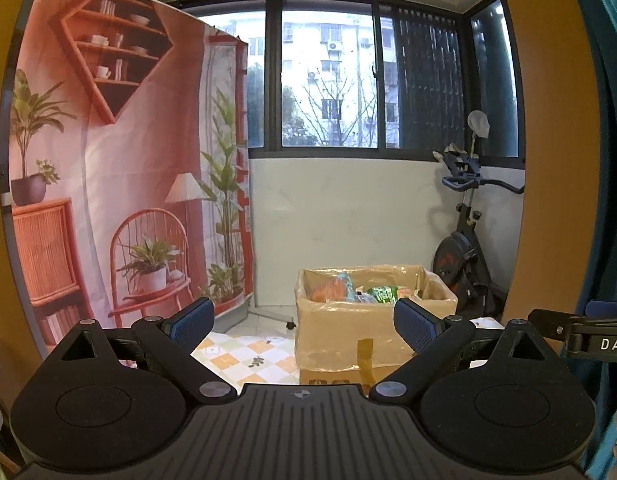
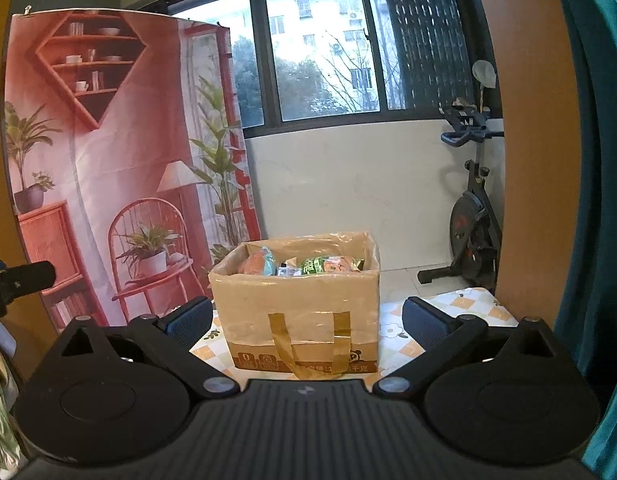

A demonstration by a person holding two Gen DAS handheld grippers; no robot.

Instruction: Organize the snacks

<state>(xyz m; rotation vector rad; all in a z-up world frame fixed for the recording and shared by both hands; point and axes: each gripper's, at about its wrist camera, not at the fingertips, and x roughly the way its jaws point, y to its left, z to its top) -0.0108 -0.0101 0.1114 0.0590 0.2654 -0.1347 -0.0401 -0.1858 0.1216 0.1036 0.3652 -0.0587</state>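
A brown cardboard box [image 2: 300, 312] stands open on a checked tablecloth [image 2: 392, 332], straight ahead in the right wrist view. Several snack packets [image 2: 304, 266] show above its rim: orange, blue and green ones. The box also shows in the left wrist view [image 1: 340, 332], ahead and to the right, with the snack packets [image 1: 360, 293] inside. My left gripper [image 1: 304, 326] is open and empty, short of the box. My right gripper [image 2: 308, 322] is open and empty, its fingers either side of the box front as seen, not touching it.
A printed pink backdrop [image 1: 120, 168] hangs at the left. An exercise bike [image 2: 474, 216] stands at the right by the window wall. An orange wall panel [image 2: 536, 140] and teal curtain [image 2: 596, 160] lie at the right. Part of the other gripper [image 1: 588, 338] shows at the right edge.
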